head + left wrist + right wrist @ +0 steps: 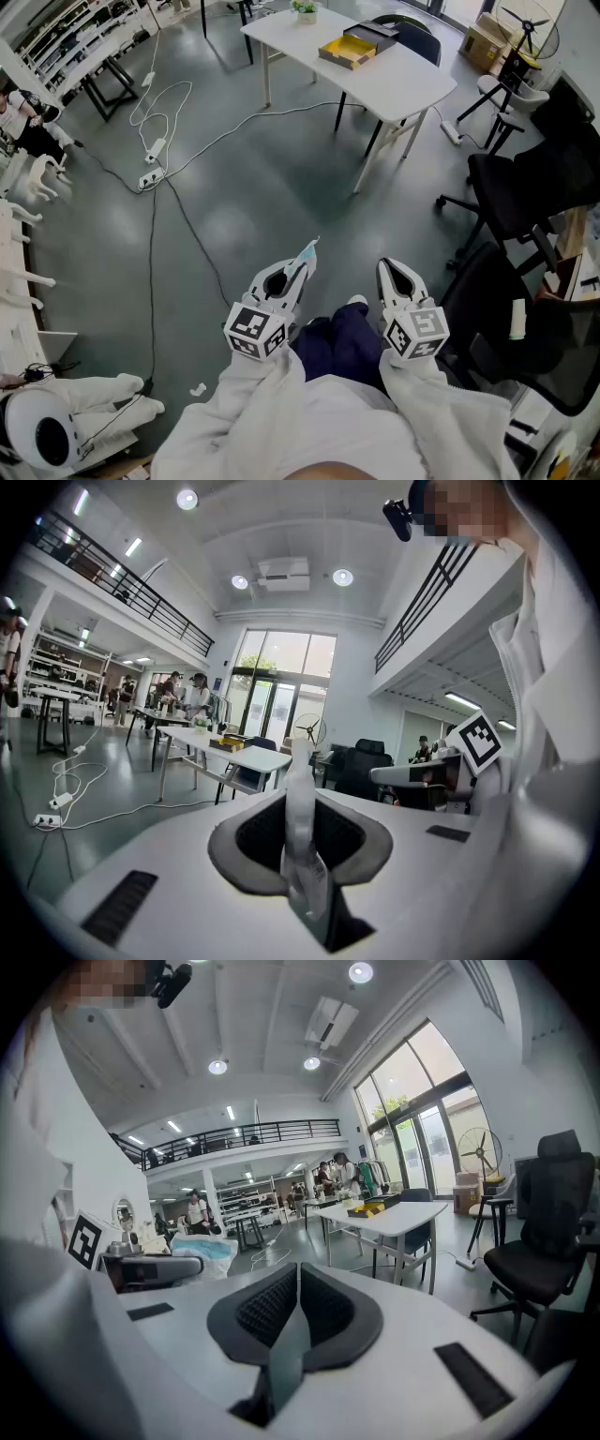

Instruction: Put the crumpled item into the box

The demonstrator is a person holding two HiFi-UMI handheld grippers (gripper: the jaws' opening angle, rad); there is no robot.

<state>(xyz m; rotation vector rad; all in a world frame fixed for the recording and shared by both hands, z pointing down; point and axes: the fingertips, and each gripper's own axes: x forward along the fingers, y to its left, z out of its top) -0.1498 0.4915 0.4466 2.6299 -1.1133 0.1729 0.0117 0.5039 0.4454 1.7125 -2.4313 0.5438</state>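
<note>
My left gripper [296, 270] is shut on a crumpled white and pale blue item [308, 253] that sticks out past its tips. In the left gripper view the item [299, 803] stands upright, pinched between the dark pads of the left gripper [302, 841]. My right gripper [394, 270] hangs beside it, shut with nothing in it, and its pads [272, 1312] meet in the right gripper view. The yellow and black box [356, 45] lies open on the white table [403, 84] far ahead across the floor. The box [228, 743] looks small and distant in the left gripper view.
Cables and power strips [152, 150] trail over the grey floor at the left. Black office chairs [525, 187] and a standing fan [520, 42] crowd the right side. A white machine [56, 422] sits at the bottom left, and a small white scrap [197, 389] lies near my feet.
</note>
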